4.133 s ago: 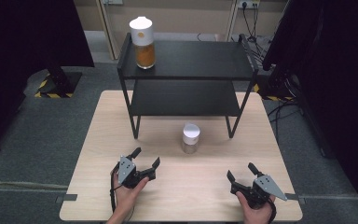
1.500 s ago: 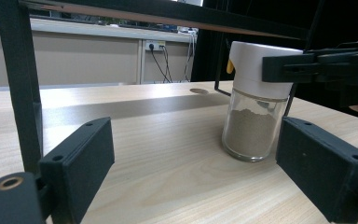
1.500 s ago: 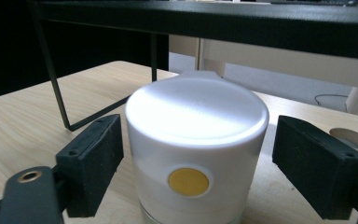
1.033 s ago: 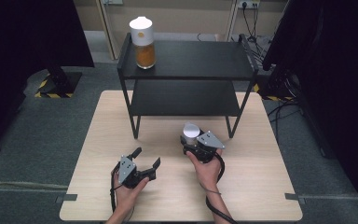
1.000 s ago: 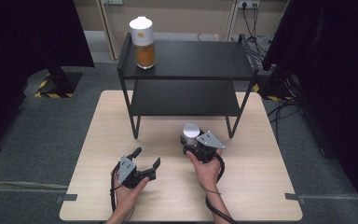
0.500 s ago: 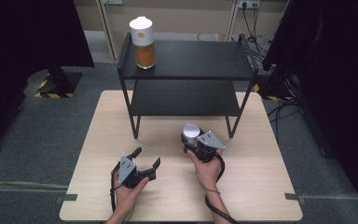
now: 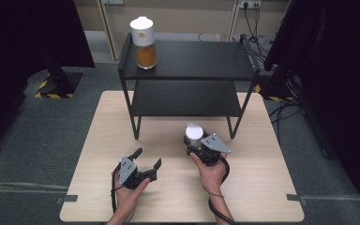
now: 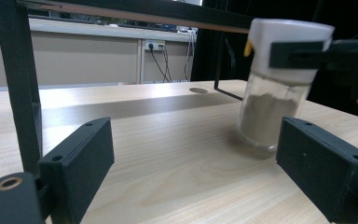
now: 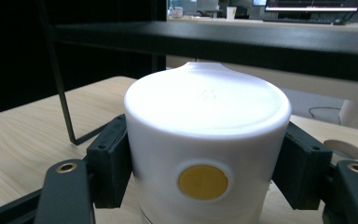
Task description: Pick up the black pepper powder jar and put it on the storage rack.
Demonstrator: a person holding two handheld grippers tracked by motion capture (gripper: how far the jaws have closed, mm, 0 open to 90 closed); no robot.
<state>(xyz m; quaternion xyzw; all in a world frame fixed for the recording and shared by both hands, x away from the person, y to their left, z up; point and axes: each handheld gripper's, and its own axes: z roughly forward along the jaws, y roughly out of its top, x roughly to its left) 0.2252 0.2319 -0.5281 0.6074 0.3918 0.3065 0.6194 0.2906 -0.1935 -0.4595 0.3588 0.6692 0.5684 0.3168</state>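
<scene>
Nearest, left gripper (image 7: pixel 146 165) in the person's left hand (image 7: pixel 127 191), low on the wooden table (image 7: pixel 98 140); jaws spread apart, nothing between them. In the left gripper view the same two black jaws rise wide at either side, bare tabletop between.

Just beyond and to the right, right gripper (image 7: pixel 193 146) in the right hand (image 7: pixel 212 169). Its jaws have just been closing and now clamp the white lid of the small jar (image 7: pixel 193 136), one pad on each side. Right gripper view: lid (image 9: pixel 207 116) fills the gap between the pads, both pressed against it, a round yellow spot (image 9: pixel 203 182) facing the camera. Left gripper view: jar (image 8: pixel 275 102) stands on the table, slightly tilted, pale brown powder inside its clear body, black jaw across the lid.

Jar sits on the table just in front of the black two-level shelf (image 7: pixel 187 61), near its front right leg.

Farthest, on the shelf's top level at the left back corner: taller jar (image 7: pixel 143 42), white lid, orange contents, upright.
</scene>
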